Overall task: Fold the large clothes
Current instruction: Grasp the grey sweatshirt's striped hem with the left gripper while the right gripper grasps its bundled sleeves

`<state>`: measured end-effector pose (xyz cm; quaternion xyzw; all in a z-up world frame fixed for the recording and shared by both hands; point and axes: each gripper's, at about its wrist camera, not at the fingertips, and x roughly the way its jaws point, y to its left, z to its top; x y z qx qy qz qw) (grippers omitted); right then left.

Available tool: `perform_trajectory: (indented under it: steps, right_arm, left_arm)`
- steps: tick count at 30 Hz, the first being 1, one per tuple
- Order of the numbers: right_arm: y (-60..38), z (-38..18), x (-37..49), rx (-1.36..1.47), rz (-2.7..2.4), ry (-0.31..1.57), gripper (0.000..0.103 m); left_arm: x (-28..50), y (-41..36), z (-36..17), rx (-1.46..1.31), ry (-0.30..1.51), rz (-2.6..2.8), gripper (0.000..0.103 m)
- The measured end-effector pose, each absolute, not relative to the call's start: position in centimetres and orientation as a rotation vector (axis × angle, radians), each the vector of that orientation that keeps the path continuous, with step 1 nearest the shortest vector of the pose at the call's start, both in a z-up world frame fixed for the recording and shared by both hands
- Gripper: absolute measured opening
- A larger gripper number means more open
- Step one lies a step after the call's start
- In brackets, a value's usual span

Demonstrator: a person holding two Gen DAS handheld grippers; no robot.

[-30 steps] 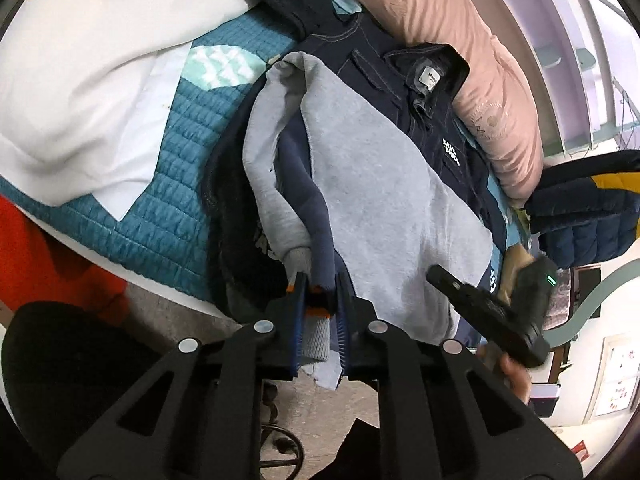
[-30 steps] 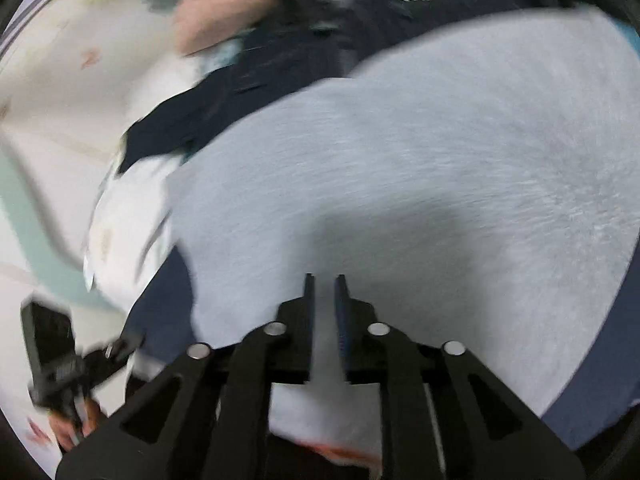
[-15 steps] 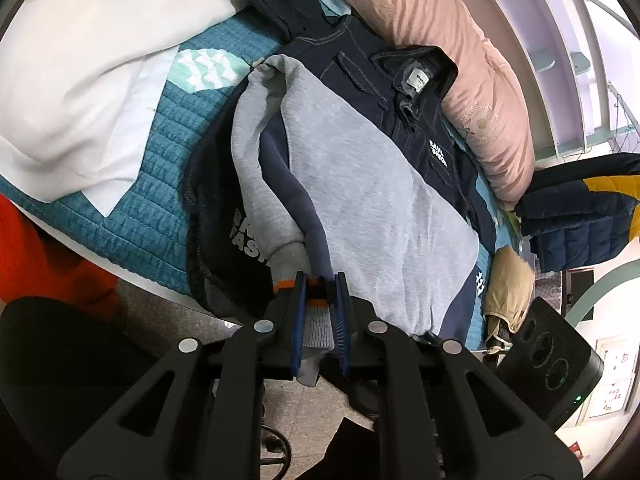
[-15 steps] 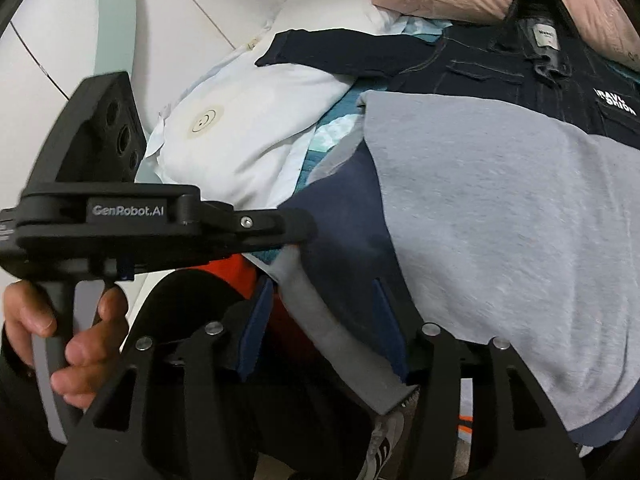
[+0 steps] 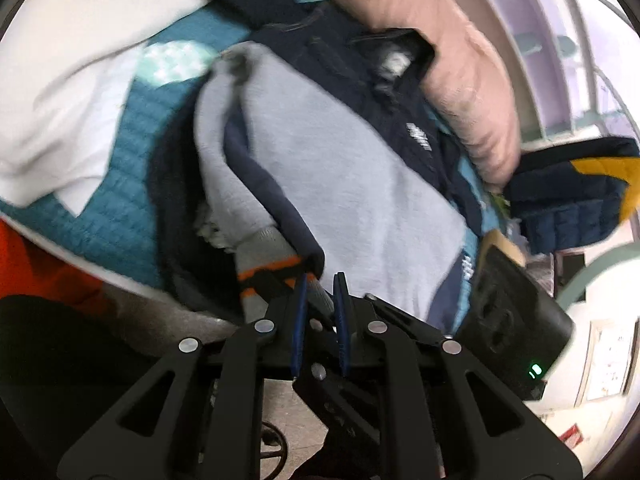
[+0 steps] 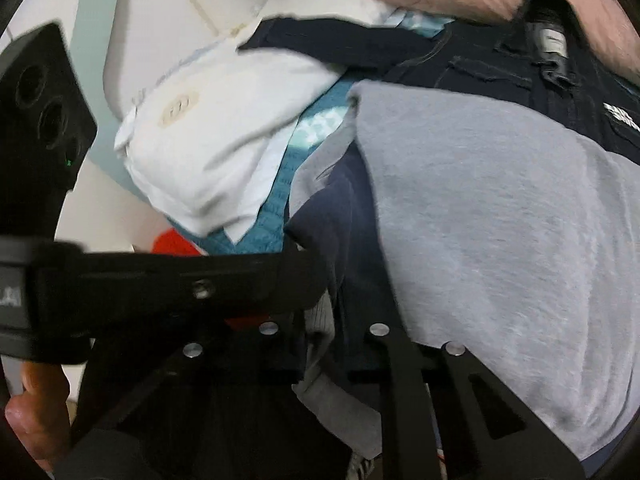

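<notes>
A grey sweatshirt (image 5: 352, 184) with navy sleeves lies on top of a dark denim jacket (image 5: 360, 76) on the bed. My left gripper (image 5: 320, 282) is shut on the sleeve's grey ribbed cuff (image 5: 268, 256), which has an orange stripe, at the bed's near edge. In the right wrist view the sweatshirt (image 6: 500, 220) fills the right side. My right gripper (image 6: 328, 320) is closing on the navy and grey sleeve cloth (image 6: 340, 240) right beside the left gripper's black body (image 6: 180, 276); cloth fills the gap and hides the pads.
A white pillow (image 5: 72, 80) and a teal quilt (image 5: 120, 208) lie to the left, and a pink pillow (image 5: 440, 60) lies behind the jacket. A navy and yellow puffer jacket (image 5: 572, 196) hangs at the right. Orange cloth (image 5: 36, 272) sits below the bed edge. A hand (image 6: 36, 420) holds the left gripper.
My right gripper swung from over the grey cloth to the sleeve at the left edge, spread its jaws wide, then narrowed them on the cloth. The left gripper kept the cuff and shifted slightly.
</notes>
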<state>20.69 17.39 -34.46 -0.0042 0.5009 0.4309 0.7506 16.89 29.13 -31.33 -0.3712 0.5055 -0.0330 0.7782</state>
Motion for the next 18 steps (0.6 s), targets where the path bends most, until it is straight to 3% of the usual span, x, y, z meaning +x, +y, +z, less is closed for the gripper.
perform_trajectory:
  steps: [8, 18]
  right_arm:
    - [7.4, -30.1, 23.5, 0.262, 0.82, 0.994, 0.01]
    - [-9.9, -29.6, 25.7, 0.498, 0.505, 0.933, 0.01]
  left_arm:
    - [19.1, 25.7, -27.0, -0.729, 0.992, -0.111, 0.018]
    - [24.9, 16.7, -31.1, -0.601, 1.146, -0.19, 0.021]
